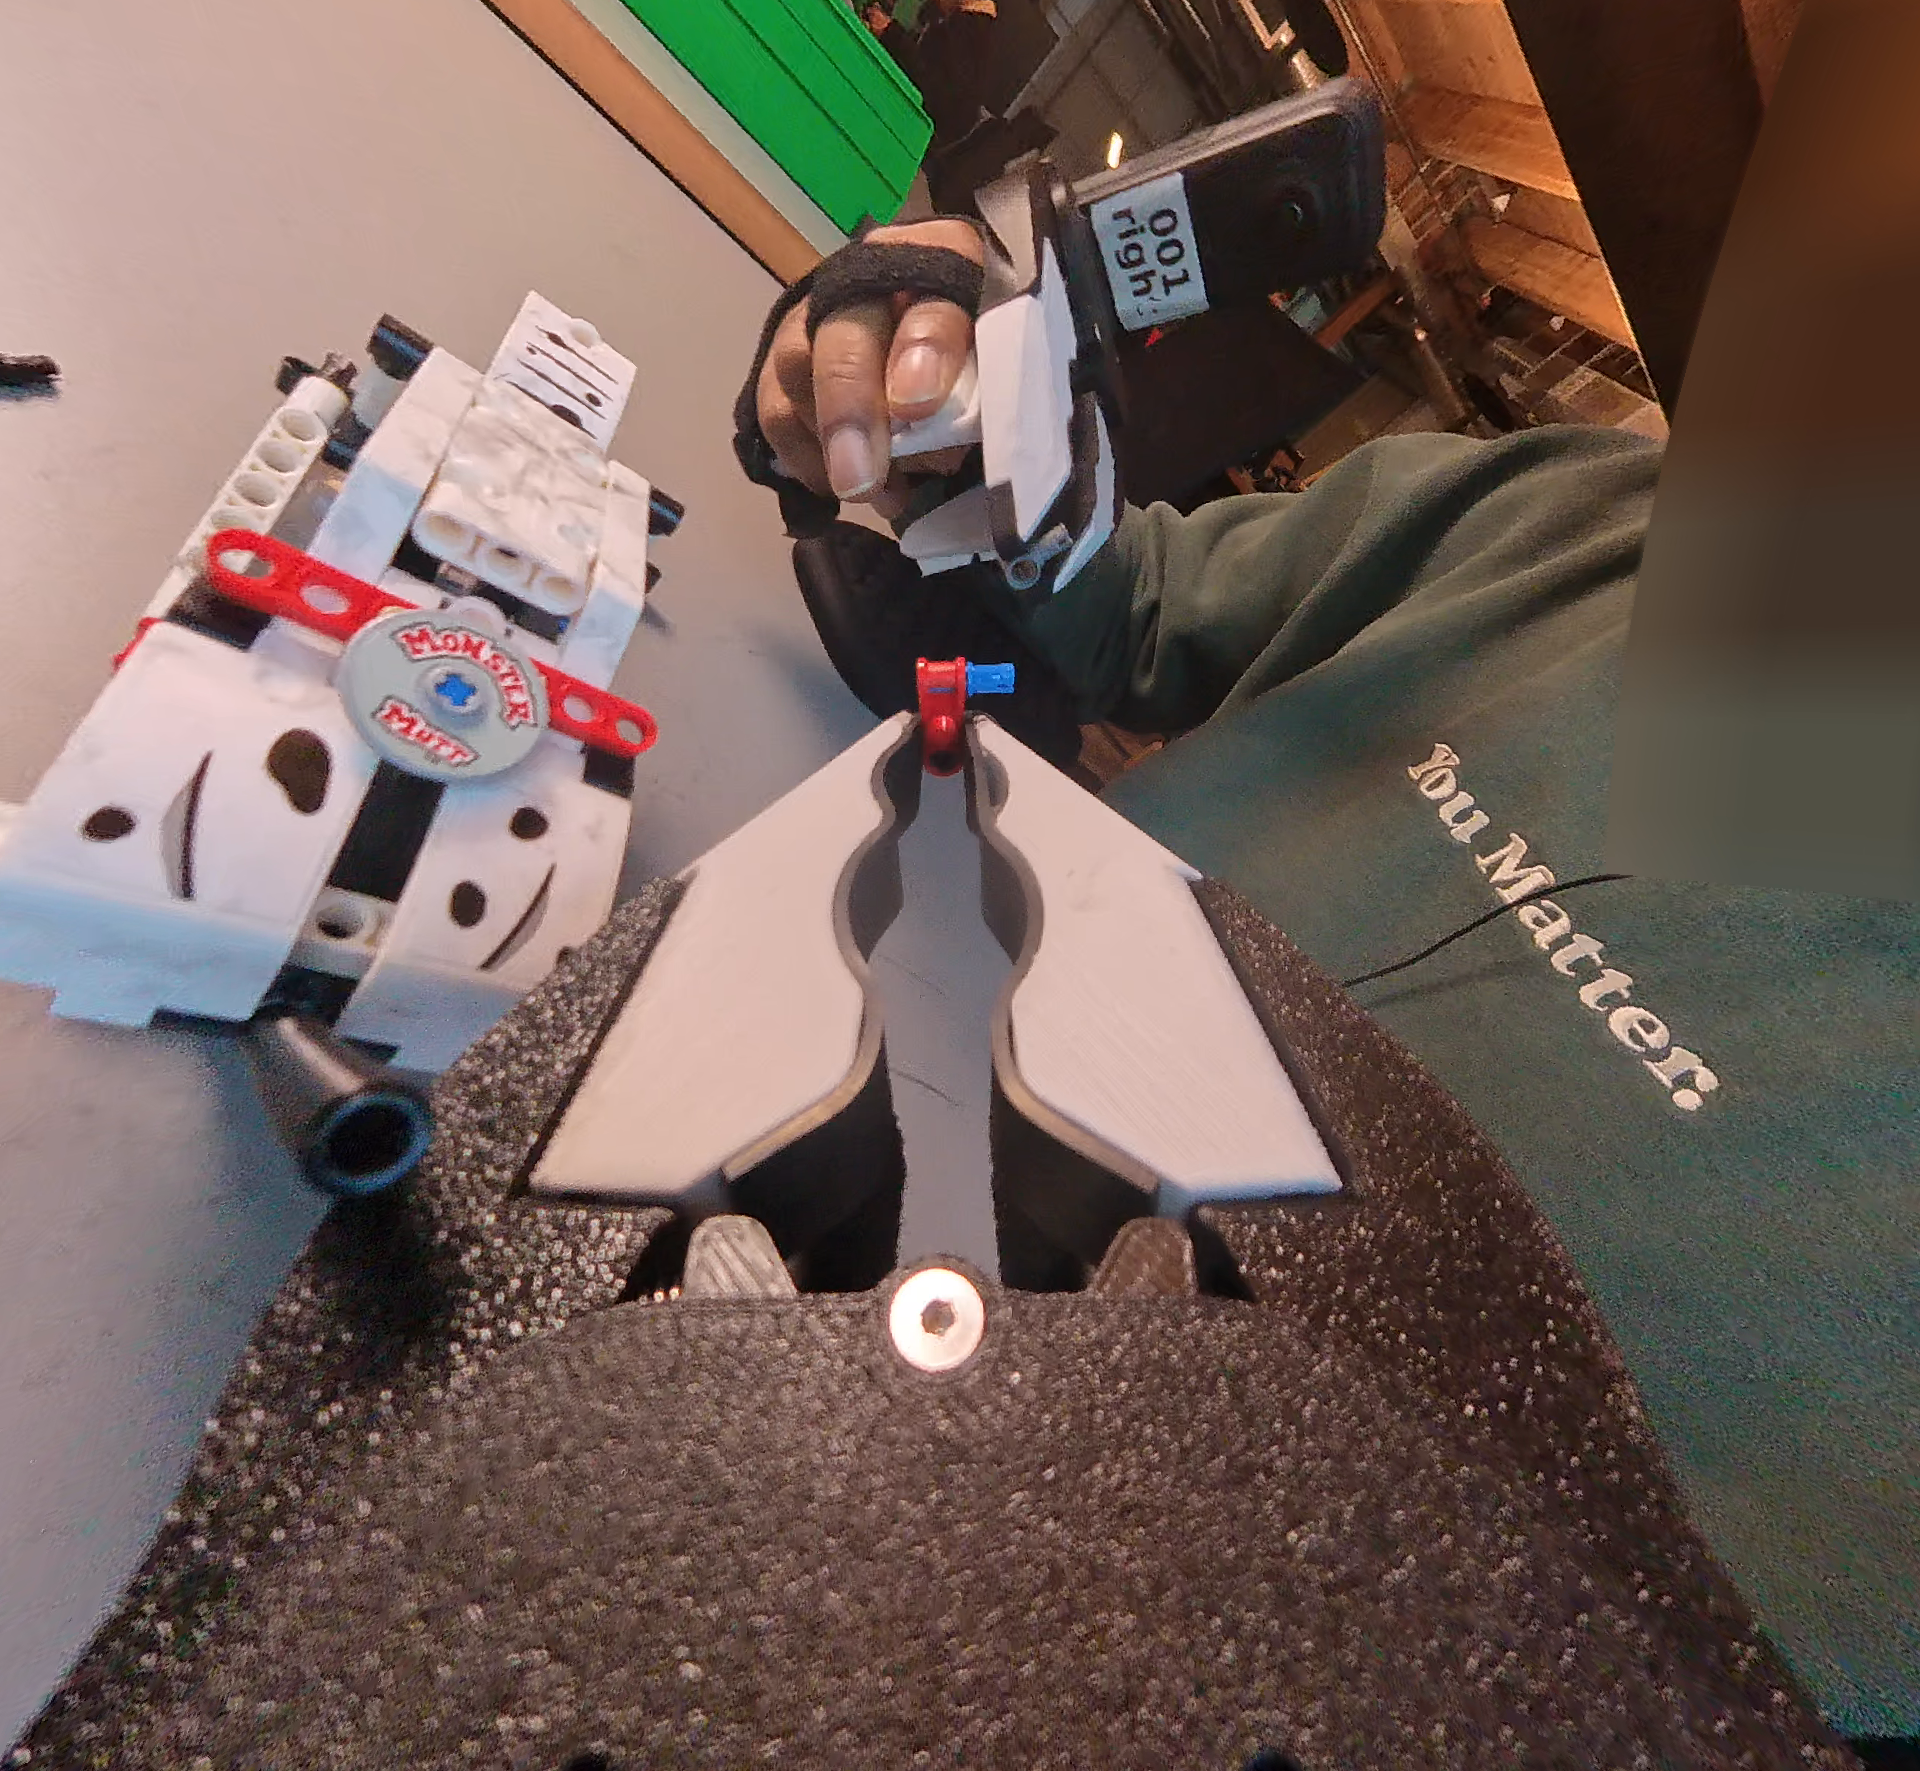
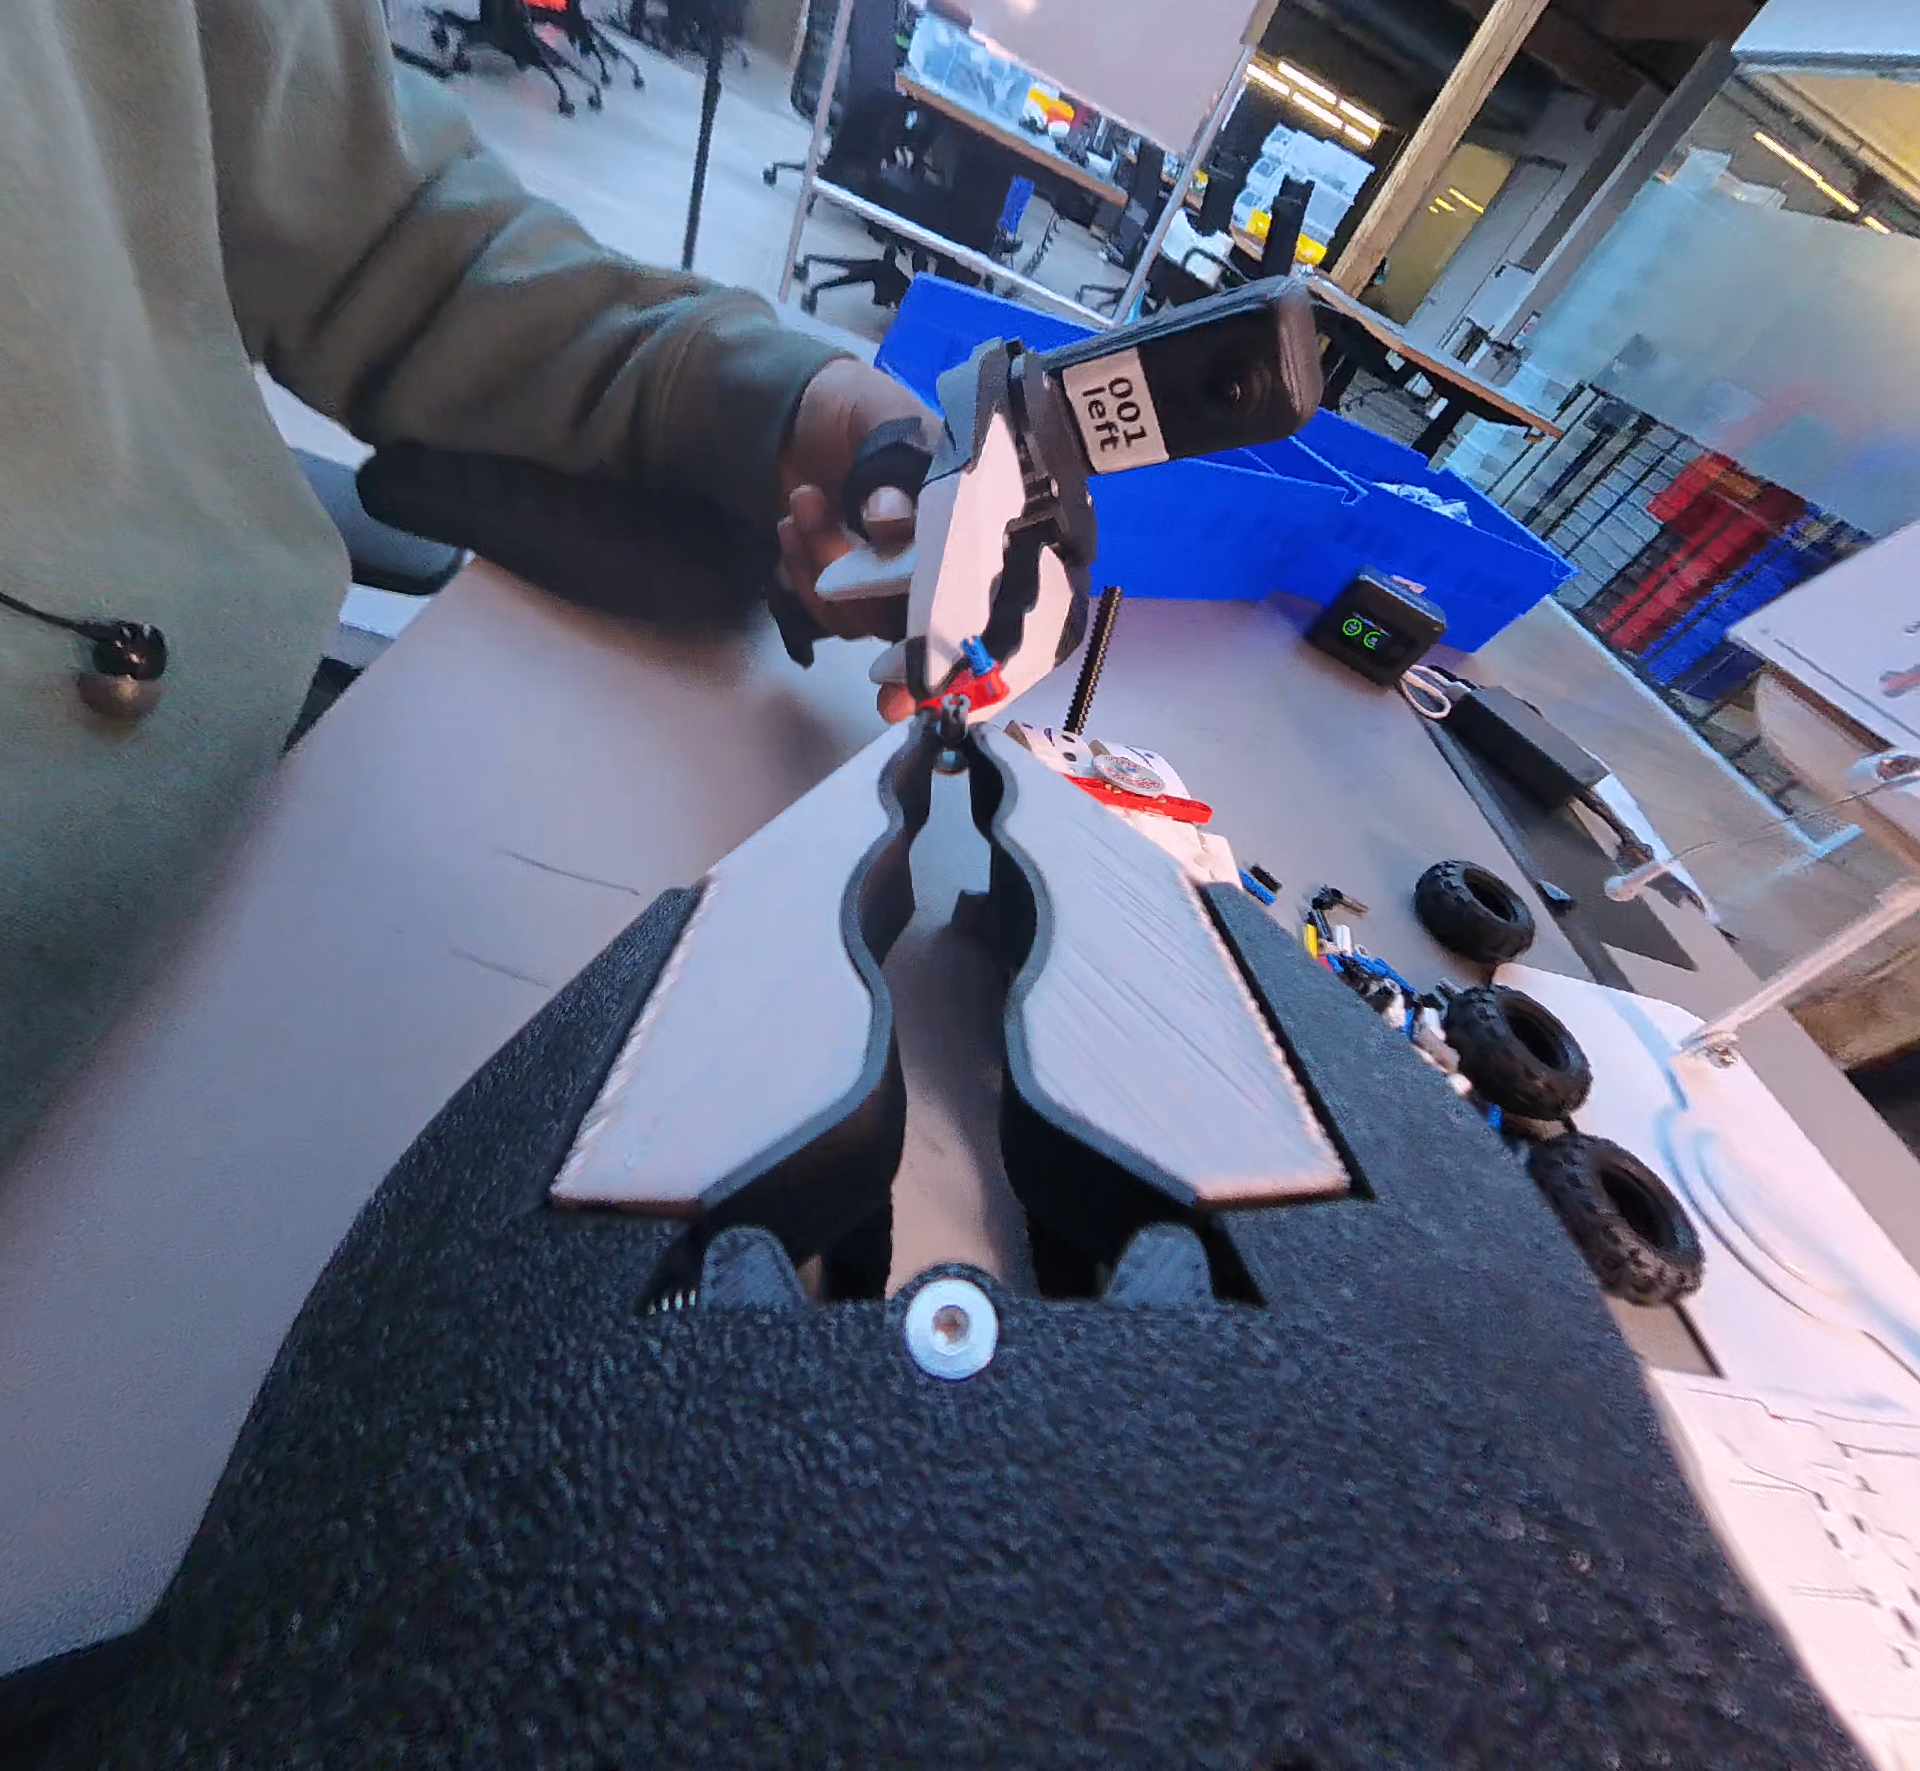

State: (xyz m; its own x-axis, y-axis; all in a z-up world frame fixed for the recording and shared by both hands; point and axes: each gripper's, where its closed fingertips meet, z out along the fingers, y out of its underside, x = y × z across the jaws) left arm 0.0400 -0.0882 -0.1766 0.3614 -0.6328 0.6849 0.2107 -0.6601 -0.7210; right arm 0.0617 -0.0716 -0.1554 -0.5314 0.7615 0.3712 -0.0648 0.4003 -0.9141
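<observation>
— Red, was it, that small connector (image 1: 943, 719) in the left gripper (image 1: 945, 753)?

— Yes, nipped between its fingertips, a blue pin (image 1: 990, 678) sticking out sideways, held above the table (image 1: 260, 163) beside the white brick-built model (image 1: 312, 682).

— And the right gripper (image 2: 951, 750)?

— Clenched on a small dark piece (image 2: 950, 732), tip touching that same connector. Black tyres (image 2: 1473, 911) lay well apart on its right.

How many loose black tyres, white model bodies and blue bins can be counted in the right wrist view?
Loose black tyres: 3
White model body with the red beam: 1
Blue bins: 1
Total: 5
</observation>
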